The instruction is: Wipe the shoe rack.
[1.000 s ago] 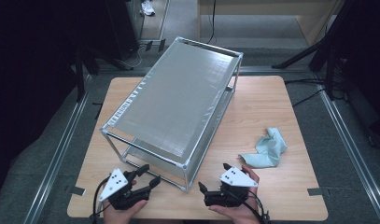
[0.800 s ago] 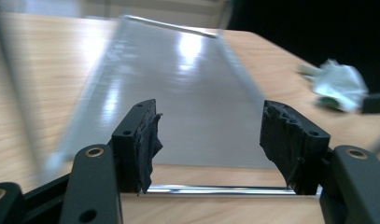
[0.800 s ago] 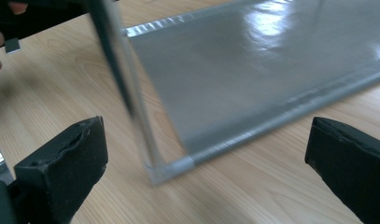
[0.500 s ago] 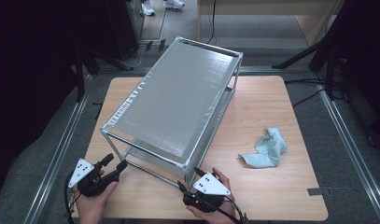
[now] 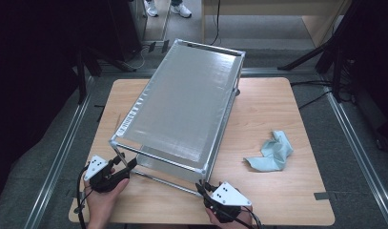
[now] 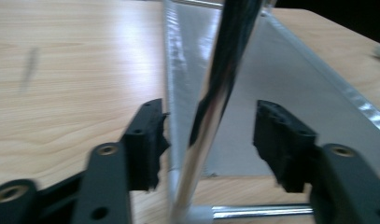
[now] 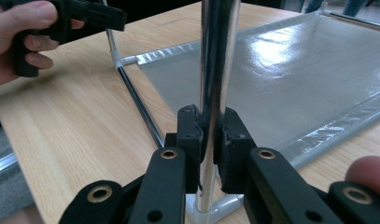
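A chrome-framed rack [image 5: 182, 105] with silver fabric shelves stands slantwise on the wooden table [image 5: 277, 109]. My left gripper [image 5: 129, 164] is at the rack's near-left leg [image 6: 215, 93]. In the left gripper view that leg stands between the jaws of the left gripper [image 6: 208, 135]; they have just been closing, and gaps remain on both sides. My right gripper [image 5: 201, 186] is at the near-right leg [image 7: 218, 56]. There the jaws of the right gripper [image 7: 211, 135] have just closed and the pads press the tube low down, above its corner joint.
A crumpled pale blue cloth [image 5: 272, 152] lies on the table right of the rack. The lower shelf [image 7: 309, 70] spreads out behind the legs. Metal floor rails run along both sides of the table. Someone's shoes [image 5: 182, 9] show at the far edge.
Both hands have shifted left from in front of the rack to its two near legs. The right gripper's jaws went from wide to closed on its leg; the left jaws now straddle theirs.
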### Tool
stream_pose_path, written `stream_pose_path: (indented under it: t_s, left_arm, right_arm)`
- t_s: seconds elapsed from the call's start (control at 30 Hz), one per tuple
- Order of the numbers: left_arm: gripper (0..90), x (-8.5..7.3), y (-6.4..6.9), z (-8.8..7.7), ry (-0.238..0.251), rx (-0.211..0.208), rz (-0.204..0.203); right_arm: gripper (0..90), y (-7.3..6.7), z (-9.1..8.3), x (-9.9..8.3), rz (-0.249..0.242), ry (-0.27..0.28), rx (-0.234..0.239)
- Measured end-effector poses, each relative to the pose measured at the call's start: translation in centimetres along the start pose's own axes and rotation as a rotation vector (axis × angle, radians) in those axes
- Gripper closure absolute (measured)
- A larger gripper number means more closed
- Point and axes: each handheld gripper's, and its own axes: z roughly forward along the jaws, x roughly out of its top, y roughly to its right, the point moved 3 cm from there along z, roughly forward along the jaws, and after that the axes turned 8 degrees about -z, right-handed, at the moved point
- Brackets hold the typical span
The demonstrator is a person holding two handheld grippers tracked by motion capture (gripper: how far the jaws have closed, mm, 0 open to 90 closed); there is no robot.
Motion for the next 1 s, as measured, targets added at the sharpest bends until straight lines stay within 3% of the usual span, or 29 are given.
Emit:
stream_pose_path:
  t_s: [0.07, 0.13, 0.2, 0.23, 0.37, 0.67, 0.73, 0.77, 0.83, 1.0]
  left_arm:
    - [52.8, 0.0, 0.2, 0.3, -0.009, 0.001, 0.016]
    - [68.9, 0.0, 0.2, 0.2, -0.001, 0.004, 0.019]
    - [76.4, 0.0, 0.6, 0.3, -0.003, -0.033, 0.027]
    - [78.3, -0.1, 1.0, 0.3, -0.004, -0.030, 0.058]
    - [79.6, -0.7, 2.3, -0.2, -0.023, -0.057, 0.105]
    - [79.6, -1.8, 3.8, -1.1, -0.015, -0.083, 0.107]
    - [76.8, -2.0, 3.7, -1.2, -0.001, -0.123, 0.099]
    - [68.8, -2.0, 3.6, -1.3, -0.001, -0.141, 0.087]
    - [50.5, -2.1, 3.2, -1.7, 0.001, -0.147, 0.080]
    - [37.7, -2.7, 2.1, -3.2, 0.011, -0.164, 0.075]
  right_arm:
    - [80.7, 0.2, -0.3, -0.2, -0.002, 0.000, 0.004]
    - [80.8, 0.4, -0.7, -0.3, -0.002, 0.000, 0.008]
    - [80.8, 1.0, -0.9, -0.4, 0.005, -0.008, -0.029]
    - [80.9, 1.3, -1.0, -0.4, 0.010, -0.013, -0.042]
    - [80.8, 2.9, -1.4, -0.6, 0.057, -0.025, -0.113]
    - [80.7, 4.4, -1.6, -0.7, 0.084, -0.042, -0.193]
    - [80.0, 4.7, -1.6, -0.7, 0.089, -0.040, -0.186]
    - [78.5, 4.9, -1.7, -0.7, 0.095, -0.038, -0.175]
    - [66.3, 5.6, -2.1, -0.7, 0.102, -0.017, -0.142]
    - [39.7, 7.0, -3.6, -0.7, 0.079, -0.004, -0.132]
